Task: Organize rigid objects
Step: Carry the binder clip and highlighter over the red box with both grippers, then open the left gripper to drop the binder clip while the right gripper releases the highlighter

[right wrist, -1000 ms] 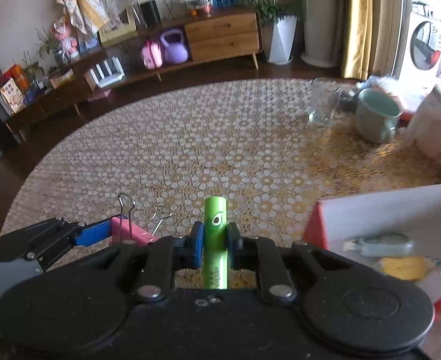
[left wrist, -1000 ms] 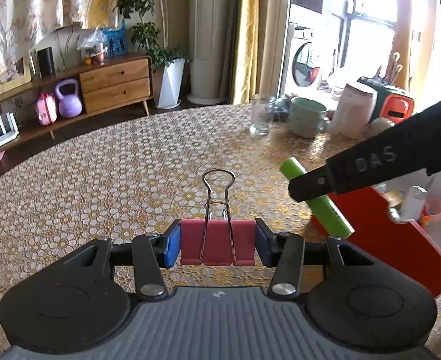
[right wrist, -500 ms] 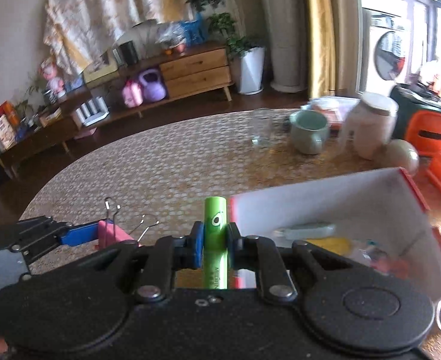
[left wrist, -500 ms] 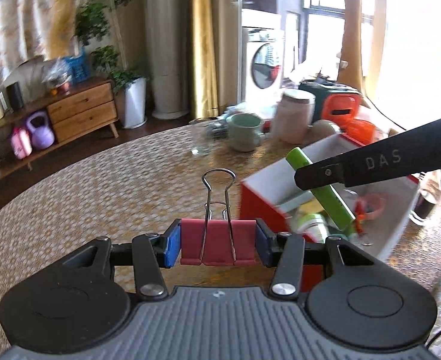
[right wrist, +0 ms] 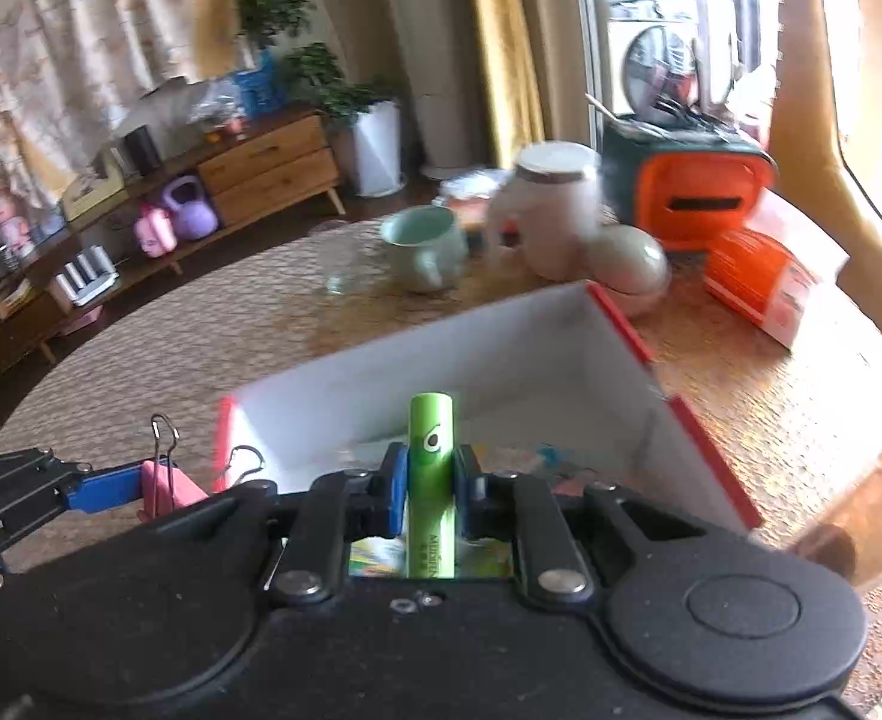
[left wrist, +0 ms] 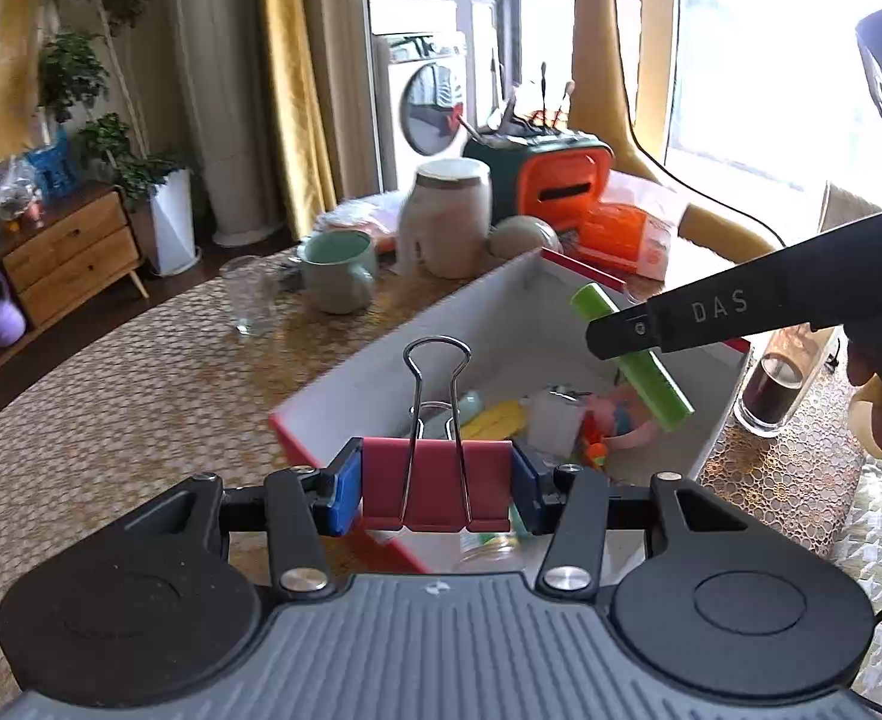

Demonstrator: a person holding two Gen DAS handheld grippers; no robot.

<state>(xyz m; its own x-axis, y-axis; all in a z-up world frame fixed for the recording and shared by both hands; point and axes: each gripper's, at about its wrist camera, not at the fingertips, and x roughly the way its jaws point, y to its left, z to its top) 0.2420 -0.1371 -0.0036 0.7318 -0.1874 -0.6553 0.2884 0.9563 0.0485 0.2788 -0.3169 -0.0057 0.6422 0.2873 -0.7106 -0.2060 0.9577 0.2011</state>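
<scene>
My left gripper [left wrist: 435, 483] is shut on a red binder clip [left wrist: 436, 489] with its wire handles up, held over the near corner of a red-edged white box [left wrist: 489, 306]. My right gripper [right wrist: 431, 489] is shut on a green tube [right wrist: 431, 480] and holds it over the same box [right wrist: 501, 354]. In the left wrist view the green tube [left wrist: 630, 354] hangs tilted above the box interior, gripped by the right gripper's black finger. The box holds several small items. The binder clip [right wrist: 162, 483] and left gripper show at the left of the right wrist view.
On the patterned round table [left wrist: 111, 396] behind the box stand a clear glass [left wrist: 249, 300], a green mug [left wrist: 339, 270], a white jar [left wrist: 450, 222], an orange-green container [left wrist: 552, 177] and an orange packet [right wrist: 759, 282]. A glass of dark drink [left wrist: 771, 384] stands right of the box.
Both grippers have moved right, from over the bare table to above the box, still holding the clip and the tube. The box now fills the middle of both views.
</scene>
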